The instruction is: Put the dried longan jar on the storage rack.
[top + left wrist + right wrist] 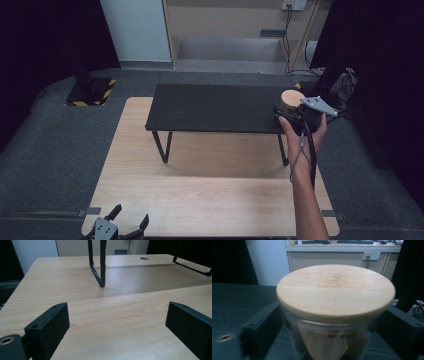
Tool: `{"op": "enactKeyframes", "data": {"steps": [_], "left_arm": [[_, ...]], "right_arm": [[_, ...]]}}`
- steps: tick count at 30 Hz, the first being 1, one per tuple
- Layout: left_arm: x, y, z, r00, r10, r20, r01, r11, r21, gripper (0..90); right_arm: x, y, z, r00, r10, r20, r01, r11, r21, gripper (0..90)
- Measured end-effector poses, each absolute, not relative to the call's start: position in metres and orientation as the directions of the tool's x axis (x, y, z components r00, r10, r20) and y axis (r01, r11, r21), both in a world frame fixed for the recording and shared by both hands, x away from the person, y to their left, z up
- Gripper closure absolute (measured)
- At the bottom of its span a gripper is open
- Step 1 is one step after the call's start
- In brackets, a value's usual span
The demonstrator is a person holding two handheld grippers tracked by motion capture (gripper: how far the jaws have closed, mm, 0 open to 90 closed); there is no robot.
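The left claw (121, 223) rests spread at the worktop's (200, 200) near-left edge. On the right end of the black shelf (210, 107), the right claw (292, 112) brackets a wood-lidded glass jar (332, 315); whether it pinches, I cannot tell.

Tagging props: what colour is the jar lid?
Light natural wood, pale tan lid; clearest in the right gripper view.
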State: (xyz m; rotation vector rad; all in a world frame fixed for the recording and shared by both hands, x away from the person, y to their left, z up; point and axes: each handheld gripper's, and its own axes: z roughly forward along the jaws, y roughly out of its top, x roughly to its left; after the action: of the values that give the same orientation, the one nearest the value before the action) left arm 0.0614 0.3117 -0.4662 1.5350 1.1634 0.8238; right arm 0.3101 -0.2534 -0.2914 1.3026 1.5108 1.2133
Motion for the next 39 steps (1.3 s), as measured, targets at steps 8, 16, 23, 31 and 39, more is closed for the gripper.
{"op": "enactKeyframes", "data": {"steps": [8, 16, 23, 31, 39], "left_arm": [[0.059, 0.312, -0.465, 0.306, 0.951, -0.048, 0.265, -0.036, 0.963, 3.7], [0.057, 0.312, -0.465, 0.306, 0.951, -0.048, 0.262, -0.035, 0.965, 3.7], [0.056, 0.312, -0.464, 0.304, 0.951, -0.048, 0.258, -0.033, 0.966, 3.8], [0.054, 0.313, -0.464, 0.305, 0.951, -0.049, 0.255, -0.032, 0.967, 3.8], [0.053, 0.315, -0.464, 0.304, 0.951, -0.049, 0.251, -0.03, 0.967, 3.7]], "right_arm": [[0.309, -0.254, -0.292, -0.163, 0.986, 0.022, 0.23, 0.017, 0.973, 0.9], [0.306, -0.254, -0.291, -0.176, 0.984, 0.014, 0.229, 0.027, 0.973, 0.8], [0.302, -0.254, -0.29, -0.179, 0.984, 0.011, 0.214, 0.029, 0.976, 1.1], [0.293, -0.254, -0.291, -0.16, 0.987, 0.007, 0.218, 0.029, 0.976, 1.0], [0.275, -0.256, -0.297, -0.157, 0.987, 0.02, 0.201, 0.012, 0.98, 1.0]]}}
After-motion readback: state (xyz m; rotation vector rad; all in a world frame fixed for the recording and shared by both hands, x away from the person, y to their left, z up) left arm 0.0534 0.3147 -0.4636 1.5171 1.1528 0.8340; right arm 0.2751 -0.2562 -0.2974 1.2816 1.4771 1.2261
